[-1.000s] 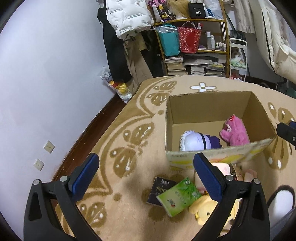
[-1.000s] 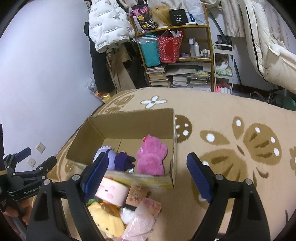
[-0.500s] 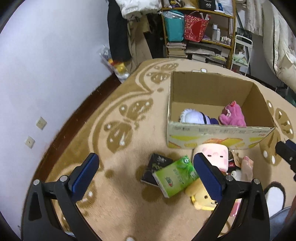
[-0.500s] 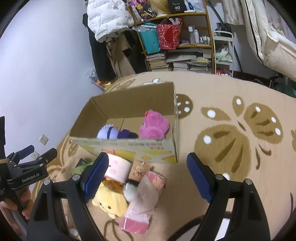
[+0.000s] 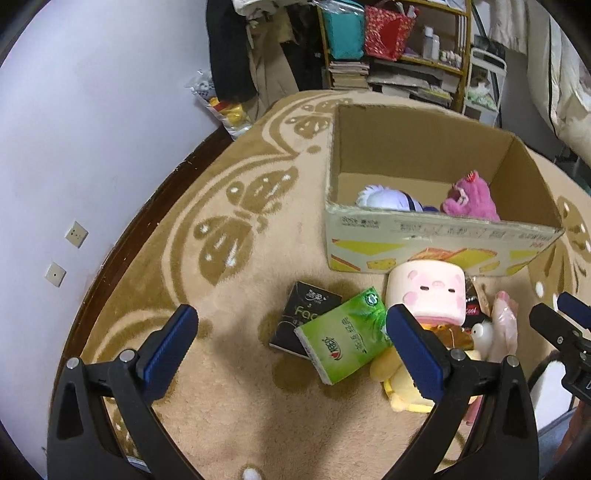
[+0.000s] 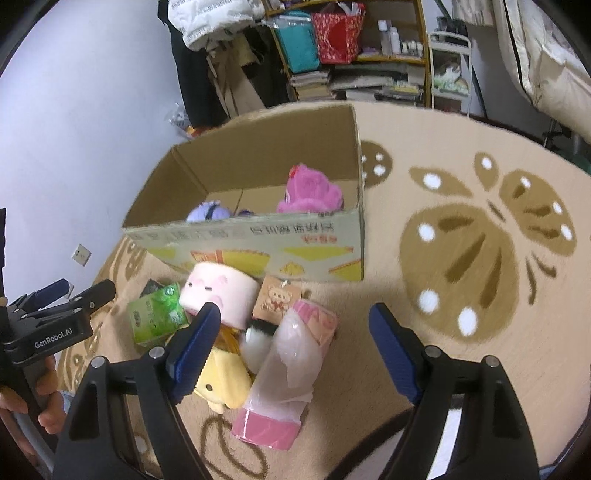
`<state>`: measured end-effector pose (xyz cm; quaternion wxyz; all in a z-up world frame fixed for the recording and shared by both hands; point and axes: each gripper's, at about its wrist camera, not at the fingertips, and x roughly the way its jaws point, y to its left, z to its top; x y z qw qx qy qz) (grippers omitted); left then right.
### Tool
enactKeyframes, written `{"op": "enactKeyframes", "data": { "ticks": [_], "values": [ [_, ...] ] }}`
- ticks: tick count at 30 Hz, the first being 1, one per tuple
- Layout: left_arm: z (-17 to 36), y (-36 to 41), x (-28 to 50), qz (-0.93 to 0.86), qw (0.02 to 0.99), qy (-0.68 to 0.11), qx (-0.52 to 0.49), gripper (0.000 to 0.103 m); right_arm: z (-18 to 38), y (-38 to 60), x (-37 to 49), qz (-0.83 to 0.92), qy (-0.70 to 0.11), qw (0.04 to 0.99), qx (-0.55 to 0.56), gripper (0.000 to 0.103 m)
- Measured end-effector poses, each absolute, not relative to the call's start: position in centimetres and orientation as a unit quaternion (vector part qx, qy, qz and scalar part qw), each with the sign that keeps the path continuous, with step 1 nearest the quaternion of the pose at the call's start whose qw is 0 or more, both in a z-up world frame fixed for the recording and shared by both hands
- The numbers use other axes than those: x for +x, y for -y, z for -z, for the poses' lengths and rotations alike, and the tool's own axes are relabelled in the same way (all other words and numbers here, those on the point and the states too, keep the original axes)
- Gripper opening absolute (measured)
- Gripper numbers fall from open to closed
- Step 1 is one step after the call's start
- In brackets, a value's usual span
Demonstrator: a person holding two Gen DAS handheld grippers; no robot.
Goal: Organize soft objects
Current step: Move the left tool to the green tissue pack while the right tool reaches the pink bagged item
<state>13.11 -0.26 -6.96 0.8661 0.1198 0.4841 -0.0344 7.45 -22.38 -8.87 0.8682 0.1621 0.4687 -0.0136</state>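
Both grippers — left gripper (image 5: pixel 291 338) and right gripper (image 6: pixel 295 341) — hang wide apart and empty above the toy pile (image 6: pixel 236 314), just before the cardboard box (image 6: pixel 258 240).

A beige rug (image 5: pixel 229 387) with brown butterfly patterns covers the floor, ending at a dark wood strip (image 5: pixel 147 218) along the pale wall (image 5: pixel 92 110). Two sockets (image 5: pixel 76 234) sit low on that wall. At the back, a wooden shelf (image 6: pixel 391 61) holds a teal bag (image 6: pixel 299 40), a red bag (image 6: pixel 338 35), small bottles (image 6: pixel 389 37) and stacked books (image 6: pixel 310 83). Dark clothes (image 6: pixel 195 85) and a white puffer jacket (image 6: pixel 214 18) hang left of the shelf. A small white rack (image 6: pixel 448 70) stands just right of it
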Motion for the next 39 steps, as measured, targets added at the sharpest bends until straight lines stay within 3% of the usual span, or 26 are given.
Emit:
{"op": "enactKeyframes", "data": {
  "ticks": [4,6,29,32,39],
  "values": [
    [8.1,0.8,13.5,0.047,0.849,-0.511,0.124,0.101,9.8,22.2,7.8,0.015,-0.487,0.859,0.153,0.085],
    [8.7,0.8,13.7,0.047,0.843,-0.52,0.125,0.101,10.3,22.3,8.0,0.014,-0.501,0.852,0.152,0.077],
    [12.0,1.9,15.4,0.04,0.824,-0.552,0.121,0.101,14.7,23.6,9.2,0.017,-0.563,0.8,0.207,0.074],
    [12.4,1.9,15.7,0.04,0.822,-0.555,0.118,0.101,15.0,23.8,9.3,0.005,-0.564,0.797,0.216,0.066],
    [13.2,2.3,16.0,0.043,0.817,-0.563,0.116,0.101,16.4,23.5,9.2,-0.003,-0.575,0.783,0.235,0.066]
  ]
}}
